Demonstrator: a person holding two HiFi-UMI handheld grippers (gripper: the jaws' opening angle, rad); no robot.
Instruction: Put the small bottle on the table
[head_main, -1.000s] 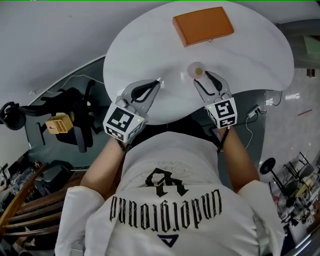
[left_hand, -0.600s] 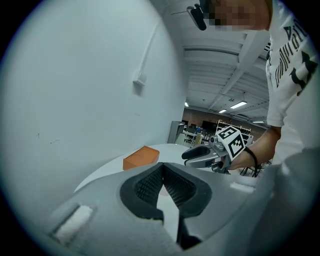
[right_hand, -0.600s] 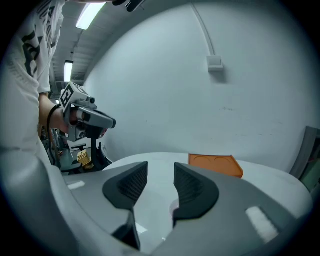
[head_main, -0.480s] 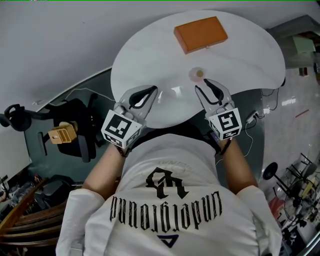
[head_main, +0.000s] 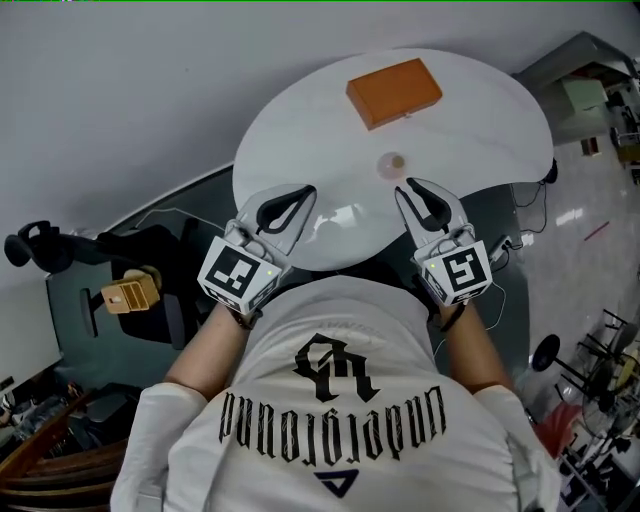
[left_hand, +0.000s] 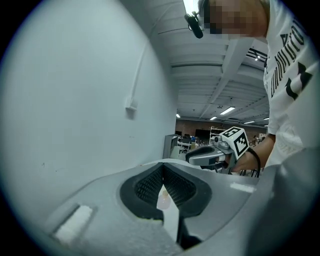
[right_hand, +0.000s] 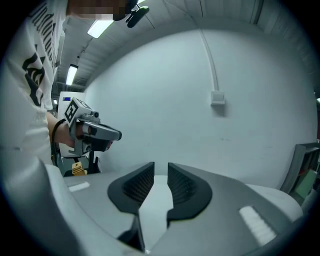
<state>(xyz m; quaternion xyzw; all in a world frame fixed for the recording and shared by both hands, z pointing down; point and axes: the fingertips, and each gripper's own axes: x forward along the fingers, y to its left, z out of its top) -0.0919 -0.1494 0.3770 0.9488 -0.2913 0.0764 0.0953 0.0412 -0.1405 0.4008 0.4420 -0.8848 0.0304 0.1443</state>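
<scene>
The small bottle (head_main: 391, 163), pale with a tan cap, stands upright on the round white table (head_main: 300, 130), clear of both grippers. My right gripper (head_main: 412, 187) hovers just short of it over the table's near edge. Its jaws are closing, a narrow gap still shows between them, and nothing is in it; the right gripper view shows the same at the right gripper (right_hand: 161, 167). My left gripper (head_main: 310, 191) is held level at the left over the near edge, shut and empty, as the left gripper (left_hand: 163, 167) confirms. Each gripper view shows the other gripper off to the side.
An orange flat box (head_main: 393, 90) lies at the table's far side. A black office chair (head_main: 150, 300) with a tan object (head_main: 130, 295) stands on the floor at the left. Cables and clutter lie on the floor at the right. A grey wall rises behind the table.
My right gripper has pulled back from the bottle, which stays standing on the table, and its jaws have narrowed. The left gripper has barely moved.
</scene>
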